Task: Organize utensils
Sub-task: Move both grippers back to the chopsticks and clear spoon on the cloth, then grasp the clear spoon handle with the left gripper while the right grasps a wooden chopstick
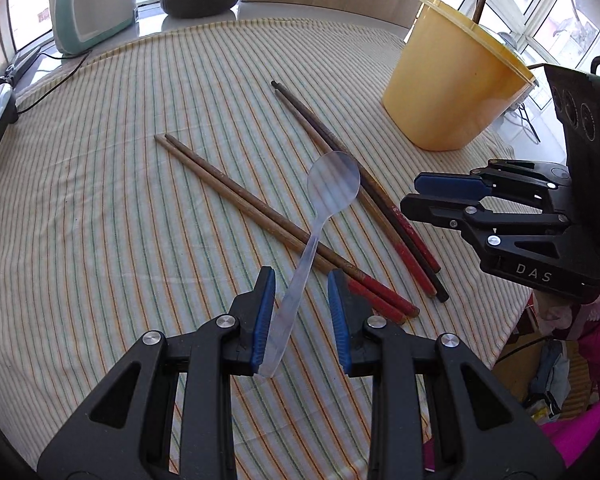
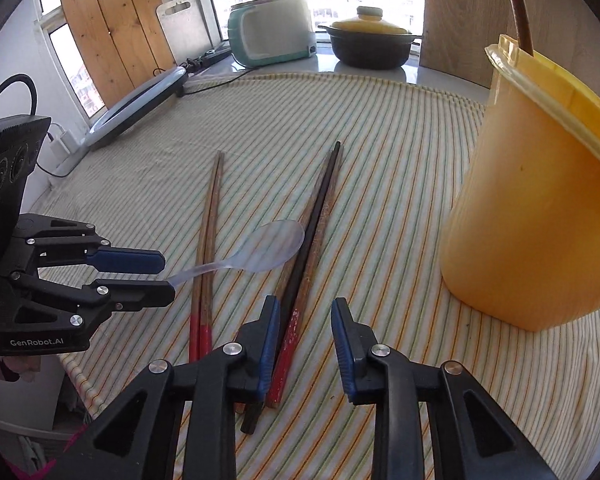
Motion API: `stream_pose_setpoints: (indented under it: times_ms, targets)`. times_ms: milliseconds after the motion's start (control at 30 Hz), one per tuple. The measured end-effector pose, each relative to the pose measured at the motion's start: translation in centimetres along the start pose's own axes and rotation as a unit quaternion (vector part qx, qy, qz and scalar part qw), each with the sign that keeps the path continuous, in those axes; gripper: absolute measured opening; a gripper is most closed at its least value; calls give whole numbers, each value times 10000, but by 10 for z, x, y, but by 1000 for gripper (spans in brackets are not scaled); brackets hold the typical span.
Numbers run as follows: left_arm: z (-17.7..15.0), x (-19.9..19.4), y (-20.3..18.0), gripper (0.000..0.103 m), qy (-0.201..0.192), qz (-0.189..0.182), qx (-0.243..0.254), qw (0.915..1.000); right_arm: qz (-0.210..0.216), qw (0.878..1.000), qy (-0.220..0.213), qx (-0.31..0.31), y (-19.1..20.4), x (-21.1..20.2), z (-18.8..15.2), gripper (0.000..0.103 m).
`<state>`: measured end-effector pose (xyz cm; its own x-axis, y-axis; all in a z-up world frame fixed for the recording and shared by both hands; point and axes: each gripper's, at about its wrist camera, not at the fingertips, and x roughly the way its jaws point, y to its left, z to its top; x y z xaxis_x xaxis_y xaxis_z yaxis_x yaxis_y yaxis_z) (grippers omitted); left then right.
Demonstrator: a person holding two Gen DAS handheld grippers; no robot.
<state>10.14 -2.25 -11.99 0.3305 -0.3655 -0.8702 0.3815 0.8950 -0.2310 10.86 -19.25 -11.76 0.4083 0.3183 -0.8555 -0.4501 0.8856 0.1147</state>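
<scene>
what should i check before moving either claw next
1. Spoon handle between the left claw pads: ok.
2. Left claw pressing on the spoon: not ok, a gap shows beside the handle.
3. Dark chopsticks between the right claw pads: ok, but not yet pinched.
4. Spoon free of other utensils: not ok, its handle crosses the brown chopsticks and its bowl overlaps the dark pair.
5. Yellow tub upright: ok.
6. Room inside the tub: cannot tell, its inside is hidden.
</scene>
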Motion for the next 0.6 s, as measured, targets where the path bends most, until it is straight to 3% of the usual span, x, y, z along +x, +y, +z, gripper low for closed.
stream_pose_setpoints:
  times_ms: [200, 300, 467, 600]
  targets:
    - [3, 8, -1, 25, 127, -61, 49, 9999, 4, 9998, 133, 124, -3, 9, 7, 22]
    - [2, 11, 3, 13, 121, -7, -14, 9999, -27, 9998, 187, 102, -2, 14, 11, 21]
    - [-1, 13, 13, 6, 3, -77, -261, 9996, -93, 9994, 278, 156, -3, 20, 14, 20]
    - [-3, 11, 18, 6, -54, -105, -372, 9992, -127, 9993, 306, 164, -3, 23, 18, 18]
